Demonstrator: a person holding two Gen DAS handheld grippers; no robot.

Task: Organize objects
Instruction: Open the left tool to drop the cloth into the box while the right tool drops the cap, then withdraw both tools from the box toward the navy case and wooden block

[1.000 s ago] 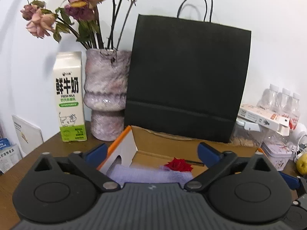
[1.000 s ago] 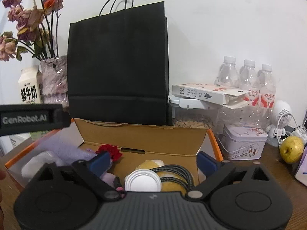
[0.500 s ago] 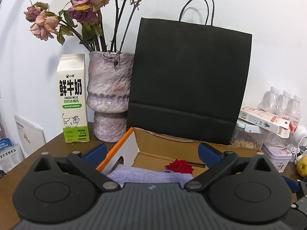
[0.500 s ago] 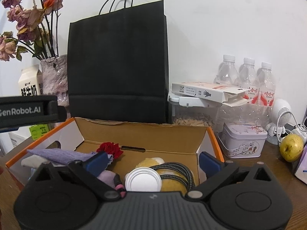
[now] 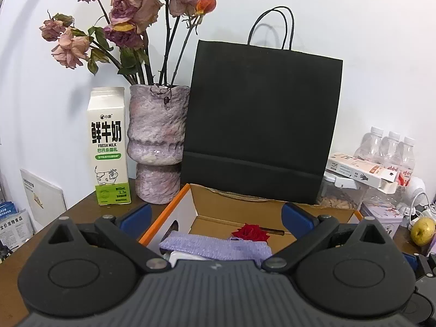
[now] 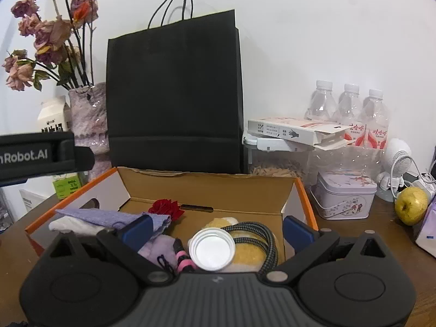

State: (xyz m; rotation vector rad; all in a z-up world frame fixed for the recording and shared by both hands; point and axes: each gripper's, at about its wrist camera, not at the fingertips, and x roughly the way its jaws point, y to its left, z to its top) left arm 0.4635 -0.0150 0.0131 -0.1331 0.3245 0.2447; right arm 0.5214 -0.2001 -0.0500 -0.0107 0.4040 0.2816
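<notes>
An open cardboard box with orange edges stands on the brown table. In it lie a folded purple cloth, a red fabric rose, a white round lid, a braided dark cable, a yellow spongy thing and a white cloth. My left gripper hangs open above the box's left end with nothing between its fingers; its black body shows at the left of the right wrist view. My right gripper is open over the box's near right part, empty.
Behind the box stands a tall black paper bag. Left of it are a mottled vase of dried roses and a milk carton. To the right are water bottles, a clear food container, a tin and a yellow fruit.
The left gripper has risen up and away from the box, and the purple cloth has settled flat inside it. The right gripper has barely moved.
</notes>
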